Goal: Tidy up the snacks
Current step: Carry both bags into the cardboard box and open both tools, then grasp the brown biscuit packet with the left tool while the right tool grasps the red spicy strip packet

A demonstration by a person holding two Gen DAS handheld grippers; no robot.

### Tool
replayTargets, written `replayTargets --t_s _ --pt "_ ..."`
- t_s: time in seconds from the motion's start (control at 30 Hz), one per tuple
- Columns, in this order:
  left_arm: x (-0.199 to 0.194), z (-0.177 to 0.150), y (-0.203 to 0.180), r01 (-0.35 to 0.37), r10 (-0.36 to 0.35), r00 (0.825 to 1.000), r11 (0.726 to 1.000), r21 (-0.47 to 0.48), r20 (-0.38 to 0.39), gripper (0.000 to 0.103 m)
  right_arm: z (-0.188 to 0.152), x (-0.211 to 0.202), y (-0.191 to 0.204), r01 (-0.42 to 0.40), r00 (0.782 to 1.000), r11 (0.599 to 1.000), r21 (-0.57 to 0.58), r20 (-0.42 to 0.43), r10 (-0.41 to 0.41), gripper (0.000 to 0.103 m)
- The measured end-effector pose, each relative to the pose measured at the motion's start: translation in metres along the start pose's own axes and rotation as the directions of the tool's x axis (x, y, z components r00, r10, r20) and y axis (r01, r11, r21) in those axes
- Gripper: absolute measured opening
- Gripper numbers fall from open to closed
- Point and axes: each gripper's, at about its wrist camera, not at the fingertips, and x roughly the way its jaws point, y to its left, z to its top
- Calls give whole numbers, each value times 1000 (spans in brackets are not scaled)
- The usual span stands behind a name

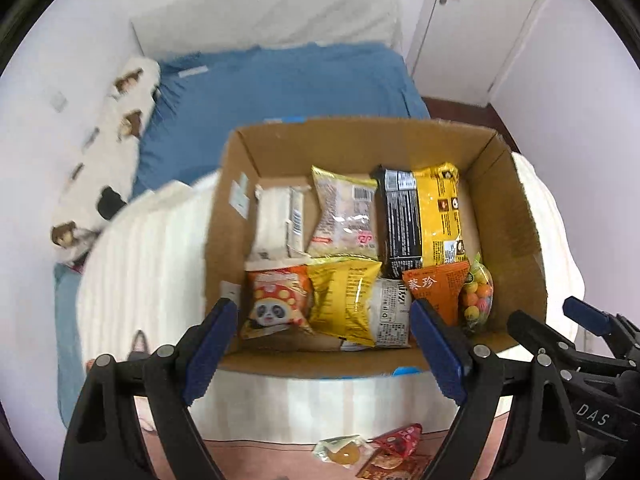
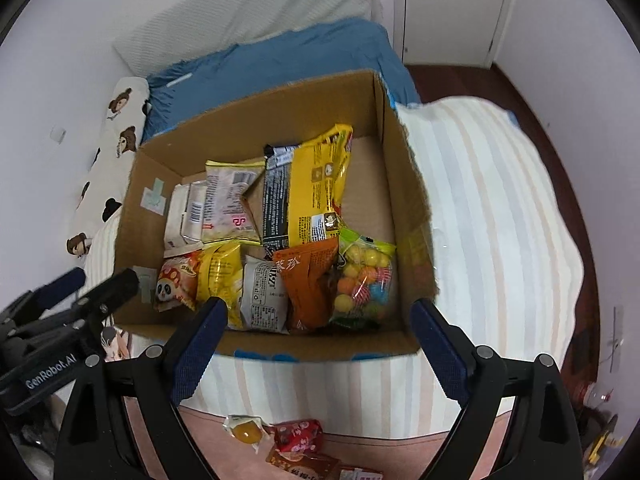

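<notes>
An open cardboard box [image 1: 516, 216] [image 2: 404, 184] sits on a striped cushion and holds several snack packs. Along its near side lie a panda pack [image 1: 276, 304] [image 2: 176, 284], a yellow bag [image 1: 344, 300] [image 2: 222, 276], a white pack [image 1: 394, 312] [image 2: 264, 296], an orange pack [image 1: 438, 284] [image 2: 312, 280] and a bag of coloured balls [image 1: 476, 296] [image 2: 364, 280]. A black-and-yellow pack [image 1: 420, 216] [image 2: 304, 192] lies behind them. My left gripper [image 1: 324, 340] hangs open above the box's near wall, with nothing between its fingers. My right gripper [image 2: 320, 344] is open too, likewise bare.
Loose wrapped snacks [image 1: 380, 450] [image 2: 288, 436] lie on the pink surface below the cushion [image 2: 492, 216]. A blue bedspread [image 1: 280, 88], a bear-print pillow [image 1: 120, 132] and a white door [image 1: 472, 28] are behind the box. Each gripper shows at the edge of the other's view.
</notes>
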Motion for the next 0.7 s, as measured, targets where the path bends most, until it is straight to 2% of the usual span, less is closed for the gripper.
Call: replayTargets --t_s 0.27,0.37,0.57,0.7 --pt "-52 -31 5 5 -2 992 1000 -26 126 88 -33 -59 9 25 987 999 -45 157 -17 95" --pt "-67 -41 2 9 -4 988 1000 -27 153 88 -43 -77 10 24 982 998 -52 187 -13 95" --pt "-89 -65 1 19 -11 983 999 -44 185 88 -67 -101 2 -10 977 999 -37 212 17 95" --pt "-89 -93 2 25 -15 985 998 -56 172 88 -92 -100 -12 -40 982 999 -8 183 41 95"
